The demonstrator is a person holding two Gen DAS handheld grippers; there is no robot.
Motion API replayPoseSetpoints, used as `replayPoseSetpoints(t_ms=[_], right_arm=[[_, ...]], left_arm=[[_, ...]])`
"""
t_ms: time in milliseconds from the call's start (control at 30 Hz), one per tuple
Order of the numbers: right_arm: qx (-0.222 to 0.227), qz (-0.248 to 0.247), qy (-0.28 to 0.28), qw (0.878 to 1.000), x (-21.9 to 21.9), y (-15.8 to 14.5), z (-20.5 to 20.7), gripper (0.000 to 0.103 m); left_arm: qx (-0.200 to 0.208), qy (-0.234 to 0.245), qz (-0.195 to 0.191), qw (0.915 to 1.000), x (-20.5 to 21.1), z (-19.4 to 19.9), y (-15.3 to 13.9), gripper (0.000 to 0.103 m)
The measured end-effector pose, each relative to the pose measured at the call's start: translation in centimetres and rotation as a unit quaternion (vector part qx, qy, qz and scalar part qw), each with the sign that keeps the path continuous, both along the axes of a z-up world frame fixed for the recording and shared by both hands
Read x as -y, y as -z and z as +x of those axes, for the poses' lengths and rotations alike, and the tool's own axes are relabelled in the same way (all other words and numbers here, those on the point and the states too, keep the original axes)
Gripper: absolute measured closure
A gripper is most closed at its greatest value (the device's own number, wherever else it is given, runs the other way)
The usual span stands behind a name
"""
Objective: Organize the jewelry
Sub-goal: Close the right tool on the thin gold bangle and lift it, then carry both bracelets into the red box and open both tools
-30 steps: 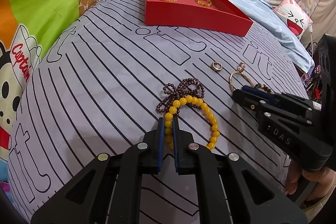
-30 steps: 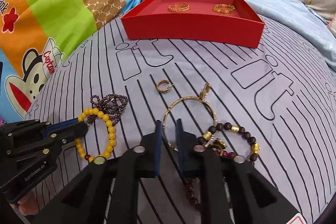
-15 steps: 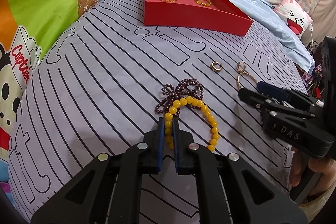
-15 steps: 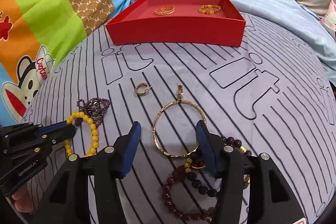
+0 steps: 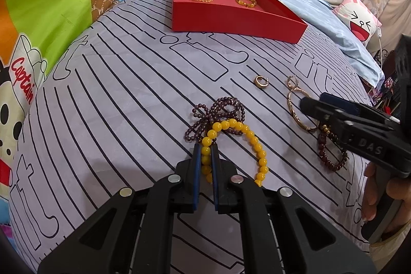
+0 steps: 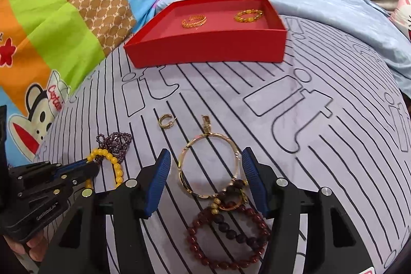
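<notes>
The left gripper is clamped tight on the yellow bead bracelet, its blue pads pinching one side of the loop while the rest of the strand curls out to the right on the striped bedspread. Just beyond its tips lies a tangle of small purple beads, touching the yellow strand.

Over on the right side, the right gripper has just been opening, and its jaws now stand well apart, straddling the gold bangle without pressing on it. The bangle lies flat between the blue pads, its clasp pointing away toward the tray. Overlapping the bangle's near edge is a dark bead bracelet with gold spacers, and a dark red bead bracelet sits nearest the camera between the gripper's arms.

A small gold hoop earring rests alone on the bedspread, between the purple beads and the bangle's clasp.

Farther back sits the red tray, already holding two gold pieces side by side: a gold chain bracelet on the left and a gold beaded bracelet on the right. A colourful cartoon quilt lies bunched along the left.
</notes>
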State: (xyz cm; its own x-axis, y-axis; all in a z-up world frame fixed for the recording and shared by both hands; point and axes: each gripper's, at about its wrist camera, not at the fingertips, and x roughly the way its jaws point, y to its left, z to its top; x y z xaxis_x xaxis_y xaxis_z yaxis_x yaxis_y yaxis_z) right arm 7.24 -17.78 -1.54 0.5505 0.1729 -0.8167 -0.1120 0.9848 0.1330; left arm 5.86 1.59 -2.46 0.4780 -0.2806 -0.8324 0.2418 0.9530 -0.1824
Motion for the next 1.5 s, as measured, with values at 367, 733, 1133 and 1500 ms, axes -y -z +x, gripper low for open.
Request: replayPoseSetpoints(t_ms=[367,733,1133,1500], right_arm=[[0.006,-0.036,-0.004,0.999,-1.1,0.9,-0.2,0.049],[0.027,0.002,0.003,1.0,-0.4,-1.5,-1.2,0.05],[0.065,0.02,0.023,0.997,1.4,-6.0,-1.9,0.05],[0.106,0.006,0.022,0.994,2.9,-10.0,3.7,0.05]], left_arm=[[0.0,0.007,-0.005,1.0,0.2,-0.1,-0.1,0.096],[0.012,0.035,-0.031,0.9988,0.9,-0.9,-2.2,0.096],[0.054,0.068,-0.057,0.9945,3.0,-1.0,-7.8,0.096],[0.116,0.063,-0.076,0.9883,4.2,6.6,-13.8,0.096]])
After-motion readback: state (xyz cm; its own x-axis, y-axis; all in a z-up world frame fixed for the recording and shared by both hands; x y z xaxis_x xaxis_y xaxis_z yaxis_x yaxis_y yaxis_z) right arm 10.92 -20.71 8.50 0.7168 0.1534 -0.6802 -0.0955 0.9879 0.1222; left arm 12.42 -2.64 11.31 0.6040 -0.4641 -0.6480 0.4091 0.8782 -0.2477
